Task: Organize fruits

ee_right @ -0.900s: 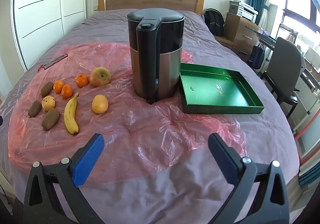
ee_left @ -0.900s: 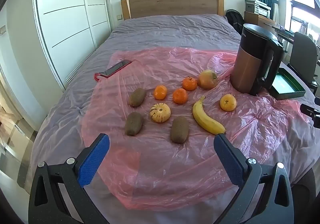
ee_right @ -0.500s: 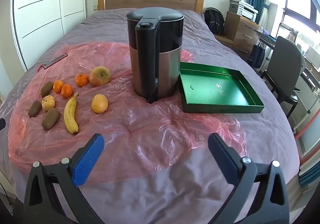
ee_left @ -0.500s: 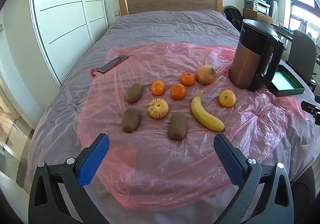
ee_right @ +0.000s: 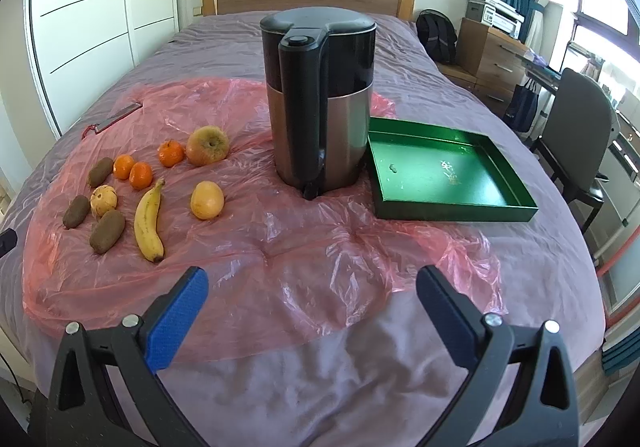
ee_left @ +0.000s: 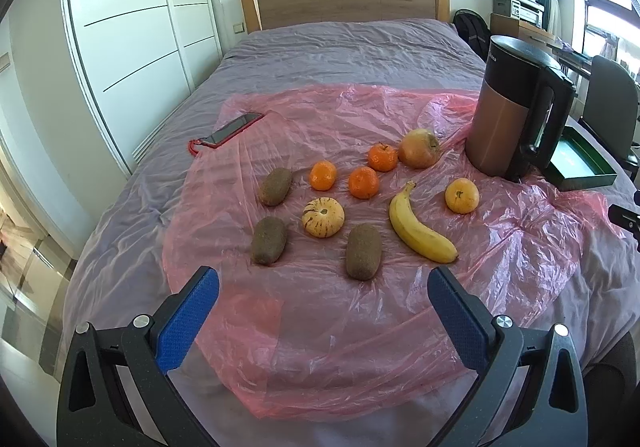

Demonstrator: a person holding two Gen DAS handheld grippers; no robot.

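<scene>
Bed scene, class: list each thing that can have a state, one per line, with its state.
Left gripper: open, holding nothing.
Right gripper: open, holding nothing.
Kettle: upright, lid closed.
Green tray: holds no fruit.
Banana: unpeeled, lying flat.
Phone: screen dark.
Pink plastic sheet: spread out, wrinkled.

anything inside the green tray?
No fruit. The green tray shows only a few small specks on its glossy floor. The kettle stands at its left edge, hiding nothing inside; in the left wrist view it covers most of the tray.

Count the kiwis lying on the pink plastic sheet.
3: kiwi left of the small oranges, kiwi left of the striped fruit, kiwi nearest the banana.
</scene>
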